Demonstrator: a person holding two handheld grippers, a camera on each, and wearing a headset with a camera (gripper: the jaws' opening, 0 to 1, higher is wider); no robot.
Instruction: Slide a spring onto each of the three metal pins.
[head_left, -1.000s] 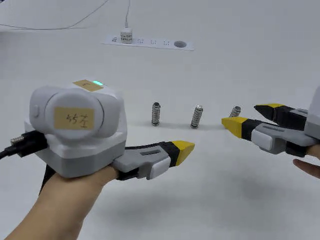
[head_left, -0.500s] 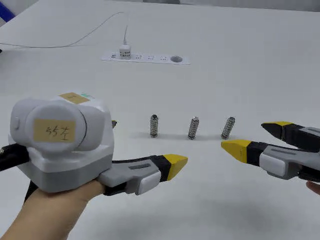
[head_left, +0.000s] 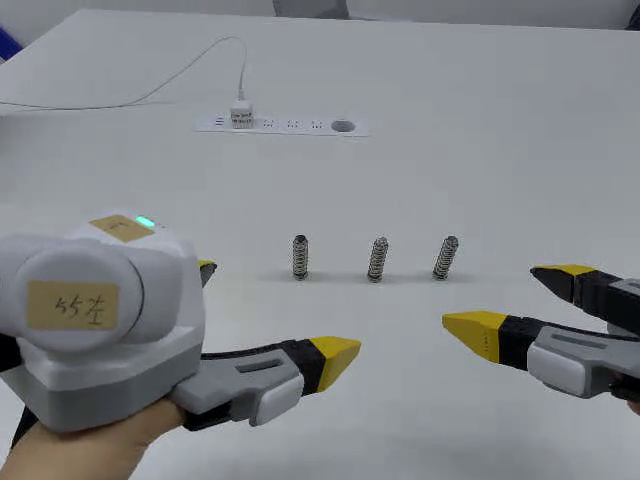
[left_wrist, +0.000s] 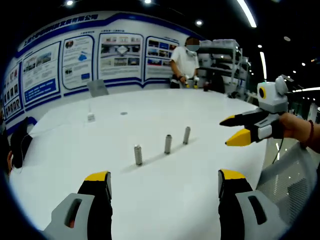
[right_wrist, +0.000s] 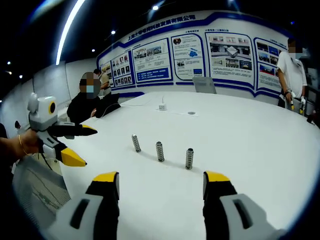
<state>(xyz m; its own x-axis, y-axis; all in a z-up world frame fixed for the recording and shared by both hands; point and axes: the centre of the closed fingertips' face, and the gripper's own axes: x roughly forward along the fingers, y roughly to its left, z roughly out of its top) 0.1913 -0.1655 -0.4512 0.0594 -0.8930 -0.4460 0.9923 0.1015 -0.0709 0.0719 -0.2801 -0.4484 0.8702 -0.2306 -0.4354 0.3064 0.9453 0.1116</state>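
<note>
Three metal springs stand upright in a row on the white table, each on a pin: left (head_left: 300, 257), middle (head_left: 377, 259), right (head_left: 446, 257). The pins are hidden inside the coils. My left gripper (head_left: 270, 312) hovers near me, short of the left spring, its yellow-tipped jaws wide apart and empty. Off to the right, my right gripper (head_left: 512, 300) is open too, short of the right spring. In the left gripper view the springs (left_wrist: 168, 144) sit ahead of the left gripper (left_wrist: 162, 180). The right gripper view shows the springs (right_wrist: 159, 151) beyond the right gripper (right_wrist: 161, 180).
A white power strip (head_left: 282, 124) with a plugged-in charger and cable (head_left: 240, 112) lies at the back of the table. A person stands beyond the far table edge (left_wrist: 186, 62), and another sits at the side (right_wrist: 90, 100).
Both grippers have drawn back toward me, away from the springs; the right one was close beside the right spring. The head camera has tilted. The springs stay put.
</note>
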